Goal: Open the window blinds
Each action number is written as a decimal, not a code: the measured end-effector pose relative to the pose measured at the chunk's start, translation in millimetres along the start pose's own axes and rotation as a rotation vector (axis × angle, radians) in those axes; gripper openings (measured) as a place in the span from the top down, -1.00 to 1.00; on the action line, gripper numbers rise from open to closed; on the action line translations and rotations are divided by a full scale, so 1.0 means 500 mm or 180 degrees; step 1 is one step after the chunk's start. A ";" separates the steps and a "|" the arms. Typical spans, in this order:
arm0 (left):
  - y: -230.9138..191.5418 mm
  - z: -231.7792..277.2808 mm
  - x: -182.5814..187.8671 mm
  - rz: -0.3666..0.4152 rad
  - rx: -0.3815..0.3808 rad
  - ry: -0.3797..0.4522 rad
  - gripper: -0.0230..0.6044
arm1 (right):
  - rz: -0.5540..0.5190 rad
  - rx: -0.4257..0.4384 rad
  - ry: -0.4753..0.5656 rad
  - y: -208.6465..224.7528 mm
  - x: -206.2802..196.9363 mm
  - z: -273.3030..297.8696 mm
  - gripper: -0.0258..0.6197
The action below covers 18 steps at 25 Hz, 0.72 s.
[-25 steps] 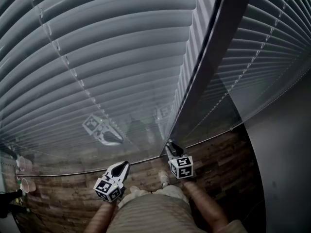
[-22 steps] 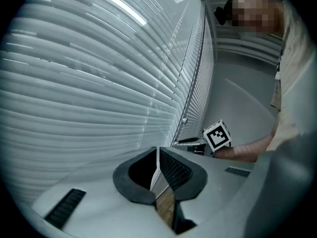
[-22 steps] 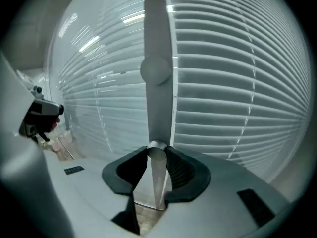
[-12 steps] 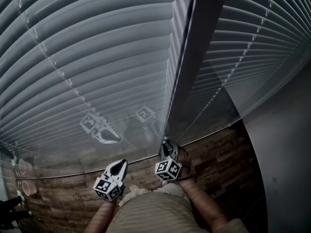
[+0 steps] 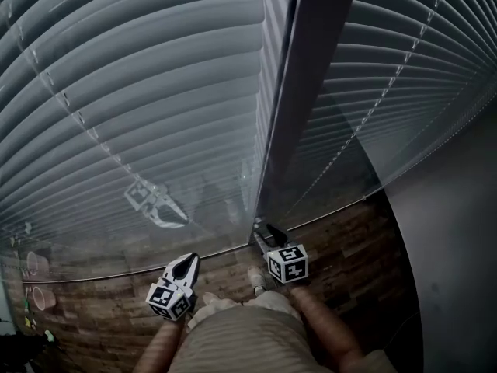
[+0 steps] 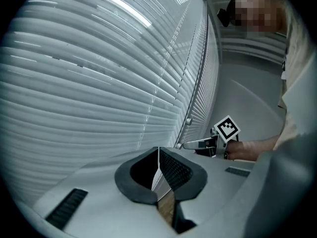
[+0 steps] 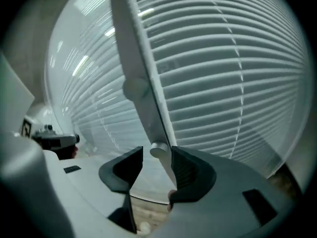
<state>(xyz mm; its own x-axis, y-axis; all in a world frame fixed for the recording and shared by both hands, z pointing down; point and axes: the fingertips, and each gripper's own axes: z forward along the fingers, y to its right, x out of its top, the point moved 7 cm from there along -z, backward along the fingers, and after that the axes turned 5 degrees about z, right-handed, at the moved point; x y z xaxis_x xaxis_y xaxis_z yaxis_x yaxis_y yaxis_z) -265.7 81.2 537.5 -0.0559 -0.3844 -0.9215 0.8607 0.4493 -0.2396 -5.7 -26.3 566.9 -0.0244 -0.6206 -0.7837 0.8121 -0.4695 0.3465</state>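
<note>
Your right gripper [image 7: 157, 158] is wide around a knob [image 7: 158, 150]; your left gripper [image 6: 158, 155] is closed on nothing.

The jaws of your right gripper have just been opening and now stand well apart. The small round knob, at the foot of the window post [image 5: 311, 92], sits between them, closer to one pad and not squeezed. Your left gripper is lower and to the left, jaws together. The window blinds [image 5: 155, 92] hang in front of both grippers, behind glass [image 5: 93, 231], on both sides of the post, with the slats overlapping. A wooden floor [image 5: 349, 247] is below.

Left blinds [image 5: 140, 92] and right blinds [image 5: 411, 76] flank the window post [image 5: 320, 92].
</note>
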 end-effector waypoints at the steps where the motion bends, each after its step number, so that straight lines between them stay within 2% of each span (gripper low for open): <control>1: 0.002 0.002 0.002 -0.0024 0.0016 -0.0002 0.89 | 0.0262 0.0096 0.0005 0.012 -0.003 0.002 0.35; 7: 0.014 0.017 0.026 -0.0056 0.0086 0.0006 0.89 | 0.1225 0.0704 0.0030 0.037 0.004 0.015 0.38; 9: 0.016 0.023 0.032 -0.0097 0.0135 0.0008 0.89 | 0.1407 0.0783 -0.0039 0.042 0.000 0.027 0.44; 11: 0.013 0.027 0.026 -0.0081 0.0161 0.0008 0.89 | 0.1385 0.0763 -0.0075 0.045 -0.006 0.036 0.51; 13: 0.012 0.031 0.024 -0.0074 0.0187 0.0007 0.89 | 0.1218 0.0710 -0.0099 0.044 -0.006 0.037 0.52; 18: 0.008 0.033 0.025 -0.0055 0.0226 -0.0026 0.89 | 0.0501 0.0430 -0.0211 0.030 0.006 0.035 0.54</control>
<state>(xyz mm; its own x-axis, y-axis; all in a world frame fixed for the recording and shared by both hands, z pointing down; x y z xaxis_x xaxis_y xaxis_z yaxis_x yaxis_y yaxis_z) -254.5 64.8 529.9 -0.0671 -0.3981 -0.9149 0.8934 0.3843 -0.2327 -3.7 -46.4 578.6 0.0546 -0.7309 -0.6803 0.7236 -0.4405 0.5314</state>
